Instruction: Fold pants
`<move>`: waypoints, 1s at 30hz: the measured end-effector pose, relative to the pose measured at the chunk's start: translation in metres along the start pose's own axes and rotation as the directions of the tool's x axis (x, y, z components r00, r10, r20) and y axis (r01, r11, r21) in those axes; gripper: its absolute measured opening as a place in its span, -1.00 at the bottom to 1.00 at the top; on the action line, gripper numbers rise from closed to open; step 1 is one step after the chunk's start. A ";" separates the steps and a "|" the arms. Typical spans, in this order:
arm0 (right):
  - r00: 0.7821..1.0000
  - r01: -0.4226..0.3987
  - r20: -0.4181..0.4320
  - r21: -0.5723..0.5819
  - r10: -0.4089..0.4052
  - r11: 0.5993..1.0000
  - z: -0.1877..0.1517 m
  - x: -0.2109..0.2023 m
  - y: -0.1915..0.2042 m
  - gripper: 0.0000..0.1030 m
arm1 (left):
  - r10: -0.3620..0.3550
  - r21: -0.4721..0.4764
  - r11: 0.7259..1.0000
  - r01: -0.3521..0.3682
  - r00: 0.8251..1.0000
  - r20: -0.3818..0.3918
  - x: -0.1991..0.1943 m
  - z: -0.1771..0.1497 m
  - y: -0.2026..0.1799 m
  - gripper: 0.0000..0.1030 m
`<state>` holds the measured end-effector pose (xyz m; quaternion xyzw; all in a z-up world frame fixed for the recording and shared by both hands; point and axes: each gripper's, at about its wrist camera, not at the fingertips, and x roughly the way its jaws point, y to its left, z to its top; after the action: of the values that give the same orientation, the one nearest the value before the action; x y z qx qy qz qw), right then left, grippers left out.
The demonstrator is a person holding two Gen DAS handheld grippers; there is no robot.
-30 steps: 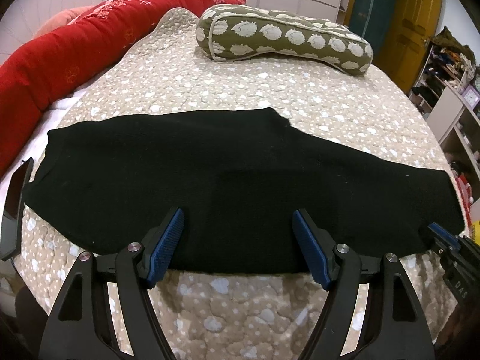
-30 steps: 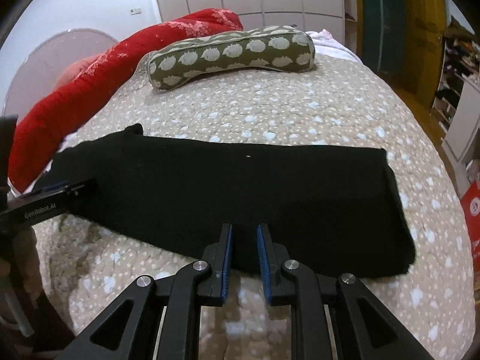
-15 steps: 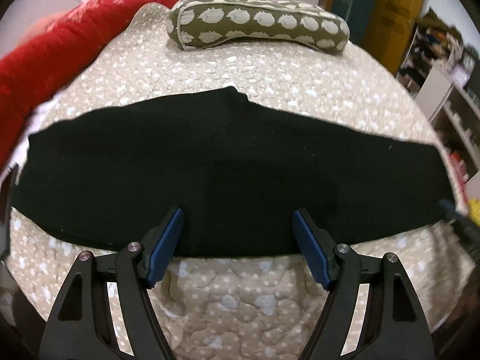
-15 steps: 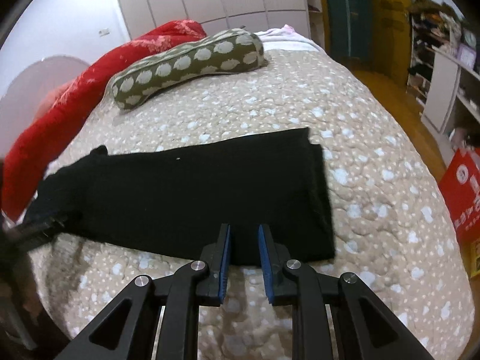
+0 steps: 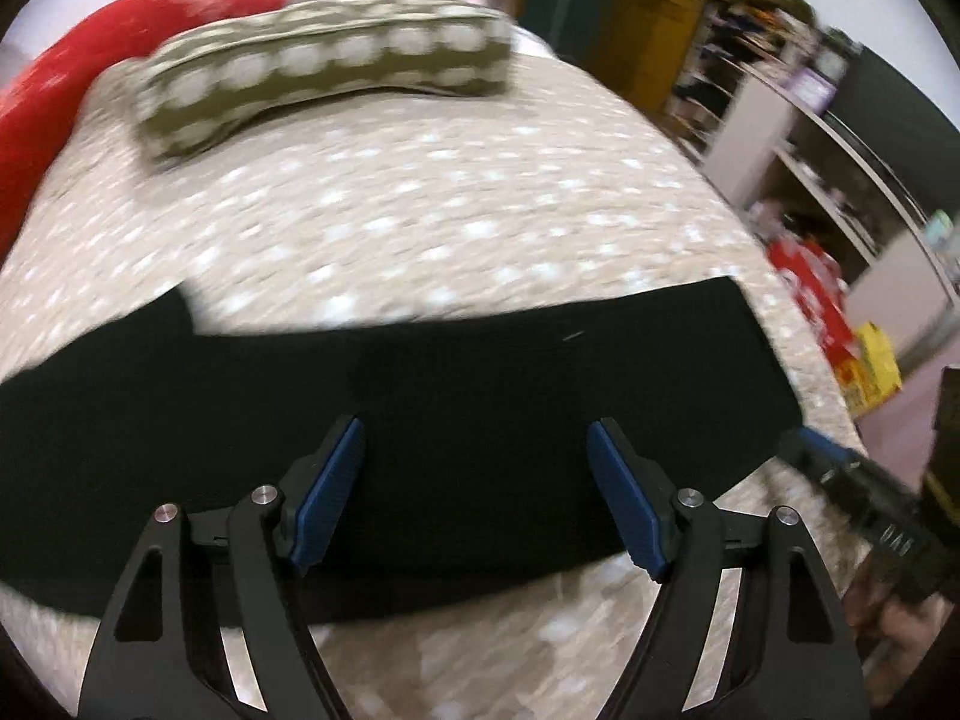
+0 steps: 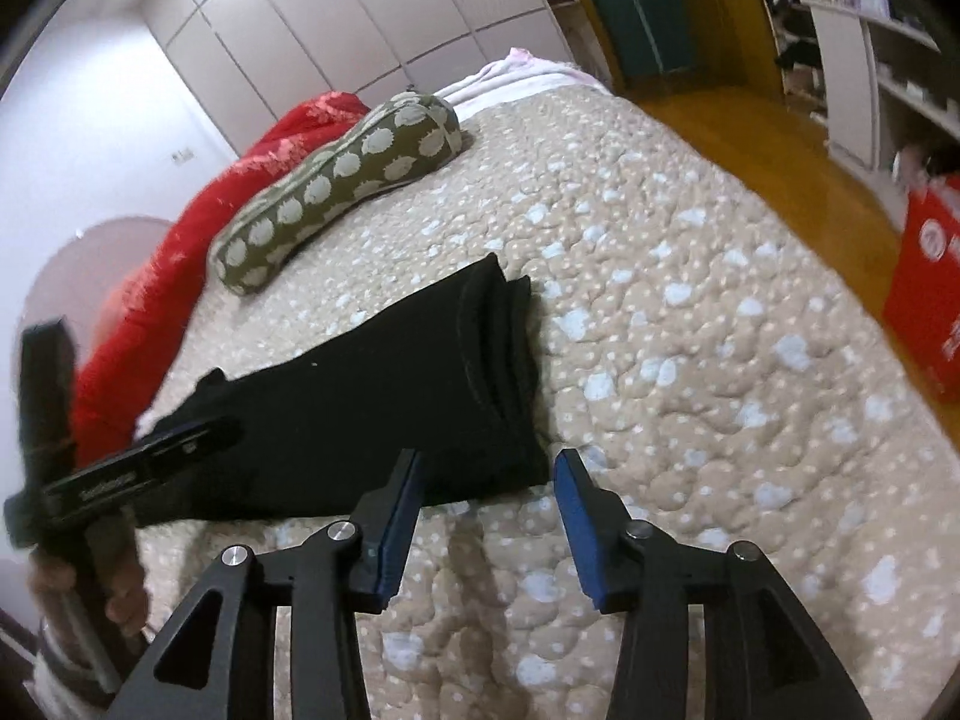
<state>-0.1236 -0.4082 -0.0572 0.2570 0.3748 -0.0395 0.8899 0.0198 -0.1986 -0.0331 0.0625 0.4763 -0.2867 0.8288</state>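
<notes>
Both grippers are spread wide, holding nothing; the left gripper (image 5: 477,486) hovers over the black pants (image 5: 456,420), lying folded lengthwise on the quilt (image 6: 690,300); the right gripper (image 6: 489,516) is at their cuff end.

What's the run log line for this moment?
left hand-held gripper open over pants | right hand-held gripper open by hem | pants flat on quilt
</notes>
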 end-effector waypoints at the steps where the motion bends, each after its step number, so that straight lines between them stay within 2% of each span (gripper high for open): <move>1: 1.000 -0.008 0.005 0.000 0.008 1.000 -0.001 0.002 -0.001 -0.14 | -0.030 0.020 0.999 0.030 0.999 -0.012 0.007 0.007 -0.008 0.50; 4: 0.999 -0.031 0.017 -0.006 0.031 0.999 -0.001 0.006 -0.003 -0.12 | -0.071 0.062 0.995 0.075 0.996 -0.055 0.026 0.026 -0.031 0.50; 10: 0.996 -0.082 0.035 0.005 0.082 0.997 -0.004 0.008 -0.011 -0.10 | -0.142 0.139 0.979 0.153 0.987 -0.080 0.053 0.058 -0.072 0.50; 14: 0.994 -0.100 0.037 0.010 0.100 0.995 -0.004 0.008 -0.014 -0.09 | -0.147 0.187 0.968 0.165 0.983 -0.106 0.073 0.071 -0.099 0.50; 17: 0.993 -0.108 0.041 0.015 0.107 0.994 -0.004 0.009 -0.016 -0.09 | -0.166 0.215 0.956 0.199 0.972 -0.164 0.092 0.074 -0.119 0.50; 20: 0.992 -0.115 0.047 0.023 0.114 0.993 -0.003 0.011 -0.016 -0.08 | -0.105 0.277 0.949 0.149 0.981 -0.166 0.102 0.068 -0.131 0.51; 22: 0.993 -0.113 0.043 0.016 0.112 0.993 0.001 0.015 -0.015 -0.14 | -0.093 0.289 0.948 0.133 0.985 -0.148 0.104 0.067 -0.134 0.49; 23: 0.993 -0.113 0.044 0.019 0.112 0.993 0.003 0.017 -0.014 -0.22 | -0.095 0.292 0.947 0.134 0.985 -0.143 0.104 0.067 -0.134 0.34; 25: 0.989 -0.143 0.050 0.045 0.140 0.989 0.007 0.022 -0.014 -0.67 | -0.111 0.306 0.940 0.148 0.985 -0.135 0.102 0.068 -0.134 0.06; 26: 0.985 -0.169 0.049 0.056 0.167 0.984 0.009 0.025 -0.014 -0.70 | -0.143 0.303 0.936 0.180 0.980 -0.142 0.101 0.068 -0.134 -0.21; 29: 0.982 -0.184 0.058 0.052 0.181 0.982 0.014 0.024 -0.005 -0.73 | -0.176 0.279 0.936 0.213 0.973 -0.151 0.091 0.072 -0.126 -0.44; 30: 0.980 -0.193 0.065 0.047 0.190 0.980 0.016 0.021 -0.001 -0.73 | -0.207 0.258 0.936 0.241 0.967 -0.151 0.086 0.075 -0.121 -0.49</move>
<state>-0.0990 -0.4139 -0.0626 0.3142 0.3201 0.0285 0.8933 0.0443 -0.3624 -0.0431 0.1394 0.4855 -0.4383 0.7435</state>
